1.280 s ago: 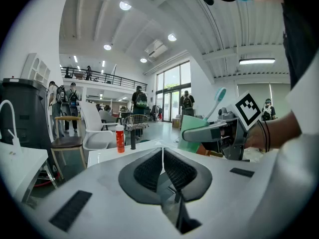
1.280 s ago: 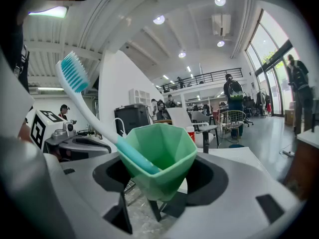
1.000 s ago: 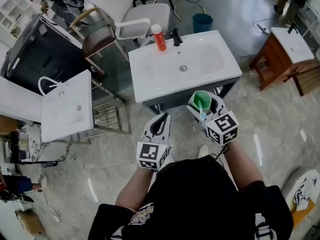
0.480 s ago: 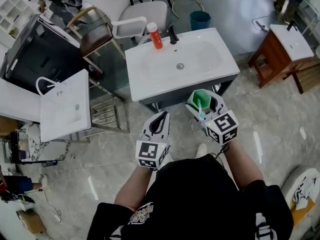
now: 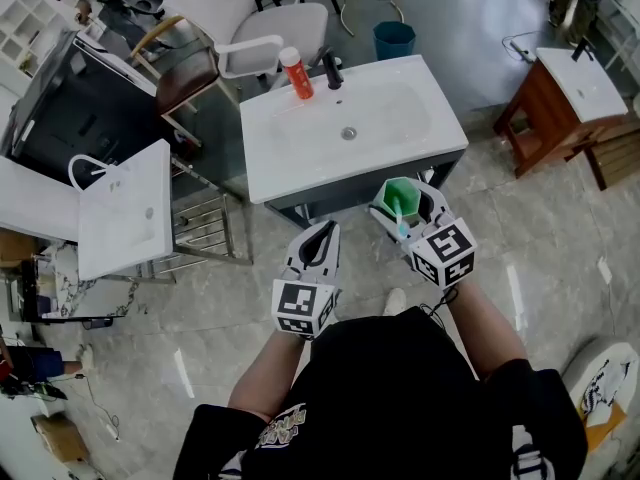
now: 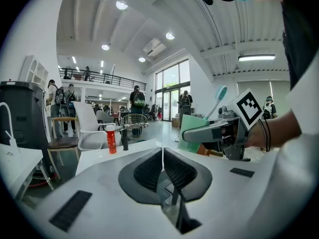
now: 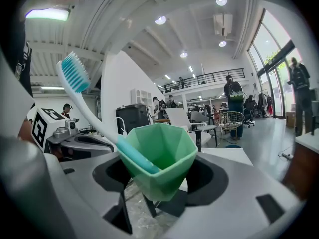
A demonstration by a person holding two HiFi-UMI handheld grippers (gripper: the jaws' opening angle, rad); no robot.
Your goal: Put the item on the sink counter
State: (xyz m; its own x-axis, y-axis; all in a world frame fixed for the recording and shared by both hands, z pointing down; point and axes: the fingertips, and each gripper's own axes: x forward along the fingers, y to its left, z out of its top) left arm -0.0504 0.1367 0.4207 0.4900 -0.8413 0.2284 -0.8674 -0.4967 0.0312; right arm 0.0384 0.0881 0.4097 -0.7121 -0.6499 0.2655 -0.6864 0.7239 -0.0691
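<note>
Green cup (image 7: 162,156) with its toothbrush (image 7: 92,106) sits clamped in the right gripper's (image 5: 400,211) jaws, short of the sink counter's (image 5: 300,158) near edge, the left gripper's (image 5: 320,240) jaws closed empty, so keep it upright and land it on the flat rim.

The person stands before the sink counter (image 5: 290,173), both grippers just short of its near edge. The left gripper (image 5: 320,240) has its jaws together. Beside it, the right gripper (image 5: 402,208) holds a cup (image 7: 159,156) with a toothbrush (image 7: 94,111) in it. At the counter's back edge a bottle (image 5: 293,73) stands left of the tap (image 5: 331,68). A chair (image 5: 262,23) is behind, and another sink (image 5: 125,213) is on the left.
</note>
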